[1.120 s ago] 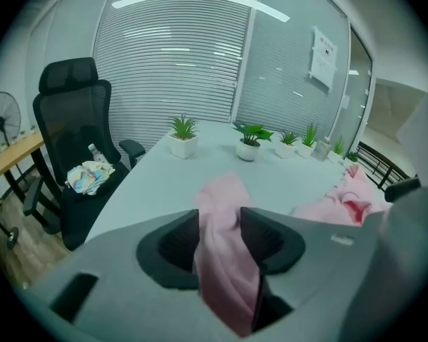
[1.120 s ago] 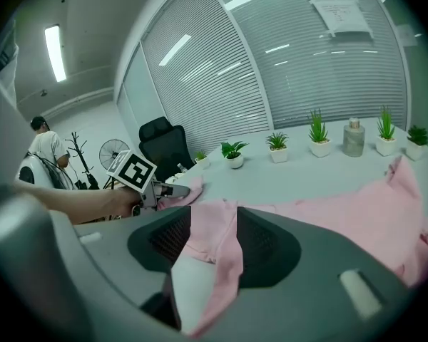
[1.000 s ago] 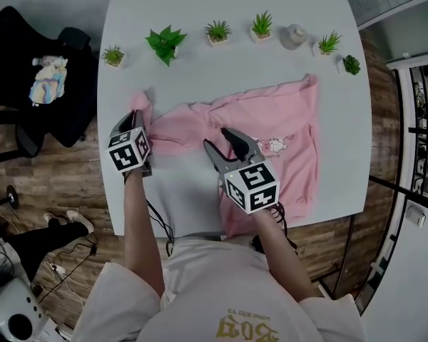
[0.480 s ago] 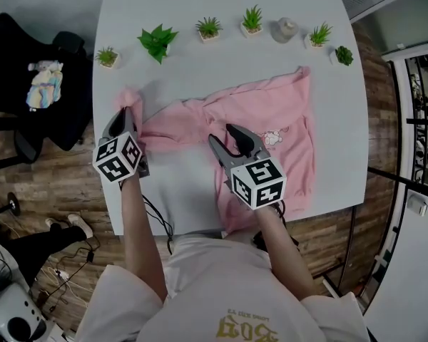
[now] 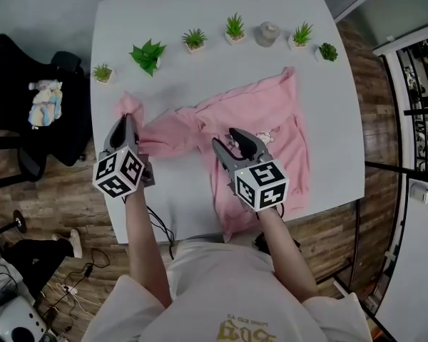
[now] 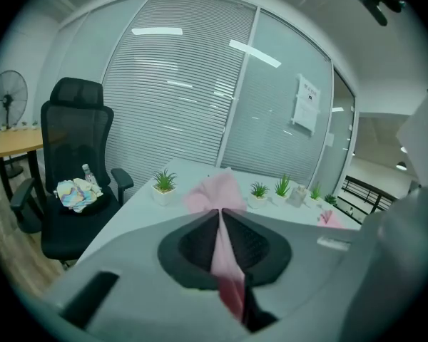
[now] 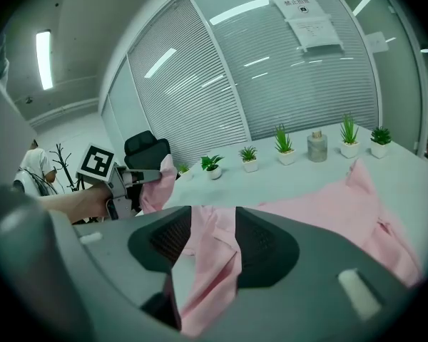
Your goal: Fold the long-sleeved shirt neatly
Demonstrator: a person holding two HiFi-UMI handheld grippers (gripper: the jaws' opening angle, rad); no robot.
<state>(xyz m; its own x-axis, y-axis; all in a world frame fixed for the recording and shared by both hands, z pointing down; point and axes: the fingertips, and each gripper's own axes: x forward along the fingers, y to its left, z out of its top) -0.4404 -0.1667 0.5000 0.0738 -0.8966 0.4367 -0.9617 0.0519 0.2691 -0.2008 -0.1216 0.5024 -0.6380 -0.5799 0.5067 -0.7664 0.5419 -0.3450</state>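
Because a sleeve has to cross the body before any neat fold, the left gripper (image 5: 130,118) is clamped tight on the cuff end of the pink long-sleeved shirt (image 5: 271,116). The sleeve (image 5: 164,130) stretches off to its right, toward the right gripper (image 5: 226,138), whose jaws stand apart over the shirt's body, pressing nothing, probably ready to take the fold line. The shirt lies rumpled on a white table (image 5: 200,77). Beyond both grippers runs a row of potted plants (image 5: 194,38). Left of the left gripper stands a black office chair (image 5: 28,98) on wooden floor (image 5: 64,180), with blind-covered glass walls (image 6: 178,84) ahead.
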